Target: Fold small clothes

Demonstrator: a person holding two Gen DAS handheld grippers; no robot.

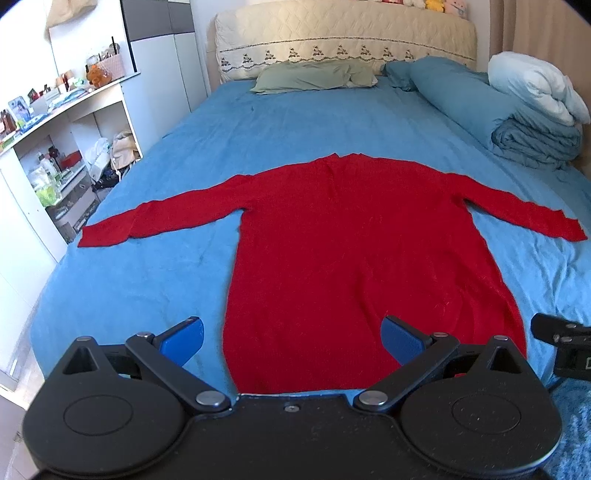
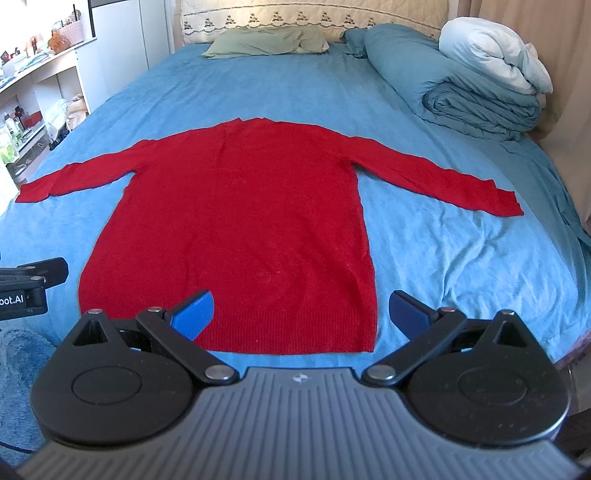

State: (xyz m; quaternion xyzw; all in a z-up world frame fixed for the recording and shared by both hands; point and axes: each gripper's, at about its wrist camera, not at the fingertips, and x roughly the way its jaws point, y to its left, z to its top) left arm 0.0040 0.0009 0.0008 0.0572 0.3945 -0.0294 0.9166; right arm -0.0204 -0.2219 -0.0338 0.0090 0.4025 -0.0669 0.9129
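Observation:
A red long-sleeved sweater [image 1: 351,240] lies flat on the blue bed sheet [image 1: 166,266], both sleeves spread out, hem toward me. It also shows in the right wrist view [image 2: 240,206]. My left gripper [image 1: 293,338] is open and empty, held above the hem's left part. My right gripper [image 2: 301,310] is open and empty, held above the hem's right corner. Each gripper's black body shows at the edge of the other's view: the right one [image 1: 565,345] and the left one [image 2: 29,286].
A rolled blue and white duvet [image 1: 509,107] lies at the bed's far right. A green pillow [image 1: 314,75] rests by the quilted headboard [image 1: 343,35]. White shelves [image 1: 55,147] with clutter stand left of the bed. A blue rug [image 2: 22,373] lies on the floor.

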